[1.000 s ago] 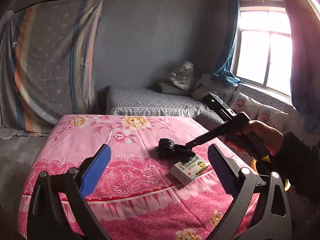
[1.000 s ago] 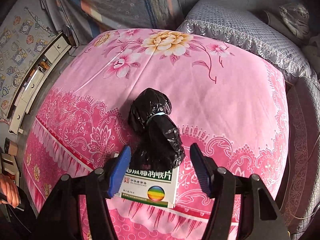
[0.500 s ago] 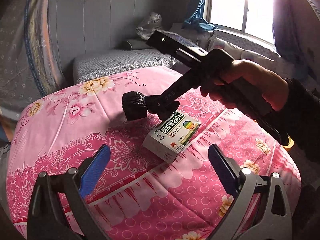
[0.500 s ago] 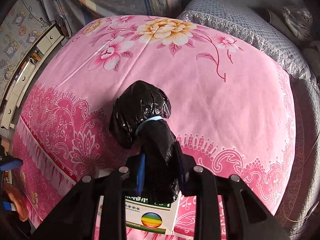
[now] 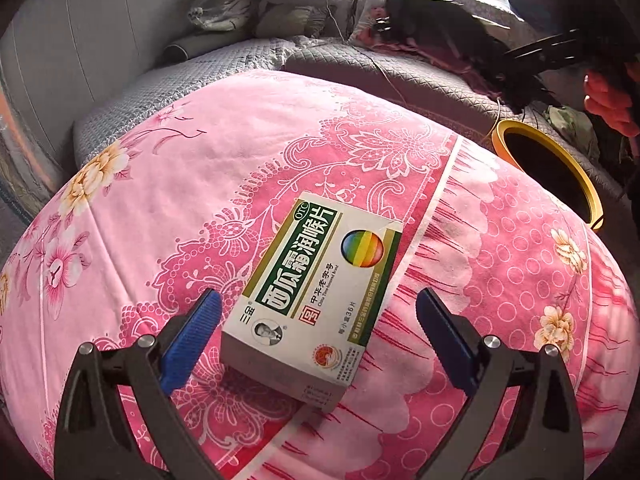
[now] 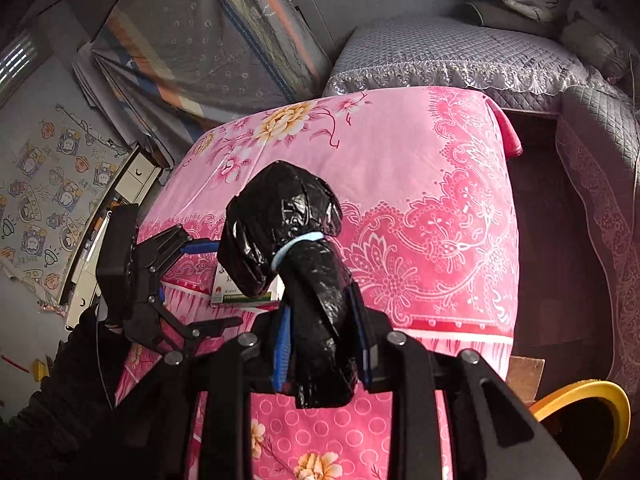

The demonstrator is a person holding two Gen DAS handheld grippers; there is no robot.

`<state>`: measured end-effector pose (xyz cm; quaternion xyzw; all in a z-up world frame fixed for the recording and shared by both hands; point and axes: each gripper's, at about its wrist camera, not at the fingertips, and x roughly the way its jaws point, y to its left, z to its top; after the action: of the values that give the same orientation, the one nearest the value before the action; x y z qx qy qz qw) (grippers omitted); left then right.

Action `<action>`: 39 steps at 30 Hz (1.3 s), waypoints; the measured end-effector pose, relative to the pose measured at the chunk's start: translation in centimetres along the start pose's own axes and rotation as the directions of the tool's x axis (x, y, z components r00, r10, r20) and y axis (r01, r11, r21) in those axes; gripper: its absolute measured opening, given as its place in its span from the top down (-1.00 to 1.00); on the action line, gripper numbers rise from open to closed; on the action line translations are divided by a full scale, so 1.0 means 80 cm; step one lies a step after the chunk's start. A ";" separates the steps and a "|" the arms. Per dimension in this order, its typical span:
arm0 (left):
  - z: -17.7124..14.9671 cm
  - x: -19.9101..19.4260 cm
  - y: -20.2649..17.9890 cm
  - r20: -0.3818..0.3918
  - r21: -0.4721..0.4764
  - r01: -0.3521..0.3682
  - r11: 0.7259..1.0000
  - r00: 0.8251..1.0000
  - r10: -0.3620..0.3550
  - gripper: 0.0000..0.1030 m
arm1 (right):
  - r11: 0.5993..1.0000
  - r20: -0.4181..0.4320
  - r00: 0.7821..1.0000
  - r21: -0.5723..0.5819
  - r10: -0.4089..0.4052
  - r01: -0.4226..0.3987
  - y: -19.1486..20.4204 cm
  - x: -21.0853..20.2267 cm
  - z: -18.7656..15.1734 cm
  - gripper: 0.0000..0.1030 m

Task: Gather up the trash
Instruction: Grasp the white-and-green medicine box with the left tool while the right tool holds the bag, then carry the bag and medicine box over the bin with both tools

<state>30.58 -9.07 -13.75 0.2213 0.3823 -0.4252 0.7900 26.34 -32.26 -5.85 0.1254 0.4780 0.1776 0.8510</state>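
Observation:
A white and green medicine box (image 5: 320,292) lies on the pink flowered cloth (image 5: 200,152). My left gripper (image 5: 318,320) is open, its blue pads on either side of the box's near end, not touching it. My right gripper (image 6: 322,332) is shut on a black tied plastic bag (image 6: 296,248) and holds it in the air above the cloth. In the left wrist view the bag (image 5: 448,28) shows blurred at the top right, above a yellow-rimmed bin (image 5: 560,156). The left gripper (image 6: 188,276) and part of the box (image 6: 232,296) also show in the right wrist view.
The yellow-rimmed bin also shows at the lower right of the right wrist view (image 6: 596,396). A grey quilted couch (image 5: 240,64) with cushions runs behind the pink surface. A striped hanging sheet (image 6: 200,40) and a patterned wall stand at the left.
My right gripper lifted the black bag off the cloth and carried it right, toward the bin. My left gripper moved in close around the medicine box, still open.

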 end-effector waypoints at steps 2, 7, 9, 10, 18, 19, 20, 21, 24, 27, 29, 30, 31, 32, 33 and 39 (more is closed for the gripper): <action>0.002 0.009 0.002 -0.019 0.004 0.012 1.000 1.000 -0.012 -0.65 | 0.999 0.032 0.999 0.028 0.025 -0.026 -0.011 -0.032 -0.026 0.52; 0.004 0.016 0.002 -0.026 0.013 0.014 1.000 1.000 -0.013 -0.45 | 0.995 0.123 0.992 0.084 0.042 -0.053 -0.031 -0.097 -0.082 0.52; 0.008 0.006 0.002 -0.004 -0.009 0.020 1.000 1.000 -0.020 -0.44 | 0.993 0.148 0.989 0.108 0.023 -0.039 -0.040 -0.116 -0.099 0.52; 0.012 -0.002 -0.001 0.013 -0.017 0.034 0.999 0.999 -0.033 -0.44 | 0.993 0.164 0.986 0.120 0.000 -0.020 -0.046 -0.126 -0.107 0.52; 0.091 -0.069 -0.122 0.194 0.103 0.074 0.992 0.977 -0.093 -0.44 | 0.949 0.264 0.949 0.301 -0.174 0.091 -0.115 -0.188 -0.180 0.52; 0.102 -0.069 -0.142 0.203 0.116 0.076 0.990 0.974 -0.098 -0.44 | 0.938 0.270 0.941 0.328 -0.205 0.110 -0.125 -0.194 -0.192 0.52; 0.114 -0.066 -0.162 0.209 0.131 0.079 0.988 0.972 -0.105 -0.44 | 0.925 0.275 0.931 0.356 -0.240 0.134 -0.134 -0.200 -0.202 0.52; 0.125 -0.063 -0.183 0.215 0.144 0.090 0.985 0.969 -0.120 -0.45 | 0.912 0.278 0.923 0.383 -0.267 0.148 -0.142 -0.207 -0.213 0.52; 0.154 -0.043 -0.238 0.205 0.166 0.142 0.976 0.963 -0.175 -0.45 | 0.876 0.280 0.904 0.449 -0.323 0.174 -0.167 -0.223 -0.246 0.52; 0.172 -0.010 -0.292 0.176 0.195 0.163 0.967 0.964 -0.198 -0.45 | 0.837 0.261 0.883 0.498 -0.391 0.224 -0.187 -0.231 -0.272 0.52; 0.183 0.015 -0.320 0.149 0.179 0.203 0.963 0.962 -0.230 -0.45 | 0.815 0.244 0.874 0.525 -0.419 0.245 -0.199 -0.233 -0.288 0.51; 0.185 0.027 -0.331 0.139 0.166 0.221 0.961 0.960 -0.245 -0.45 | 0.811 0.240 0.878 0.536 -0.414 0.235 -0.206 -0.233 -0.295 0.51; 0.188 0.038 -0.341 0.132 0.155 0.227 0.962 0.960 -0.247 -0.45 | 0.806 0.235 0.883 0.546 -0.407 0.227 -0.212 -0.232 -0.303 0.51; 0.189 0.047 -0.351 0.126 0.145 0.232 0.962 0.960 -0.250 -0.45 | 0.800 0.229 0.884 0.556 -0.408 0.226 -0.217 -0.232 -0.309 0.51; 0.189 0.057 -0.357 0.118 0.131 0.240 0.962 0.960 -0.255 -0.45 | 0.793 0.222 0.883 0.563 -0.415 0.231 -0.222 -0.231 -0.314 0.51; 0.193 0.088 -0.365 0.091 0.043 0.257 0.965 0.961 -0.260 -0.48 | 0.754 0.200 0.867 0.604 -0.457 0.258 -0.245 -0.227 -0.332 0.34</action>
<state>14.88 -38.85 -10.63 0.1609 0.3627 -0.5408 0.7417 -1.61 -56.50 -12.93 0.3014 0.3715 -0.1627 0.8629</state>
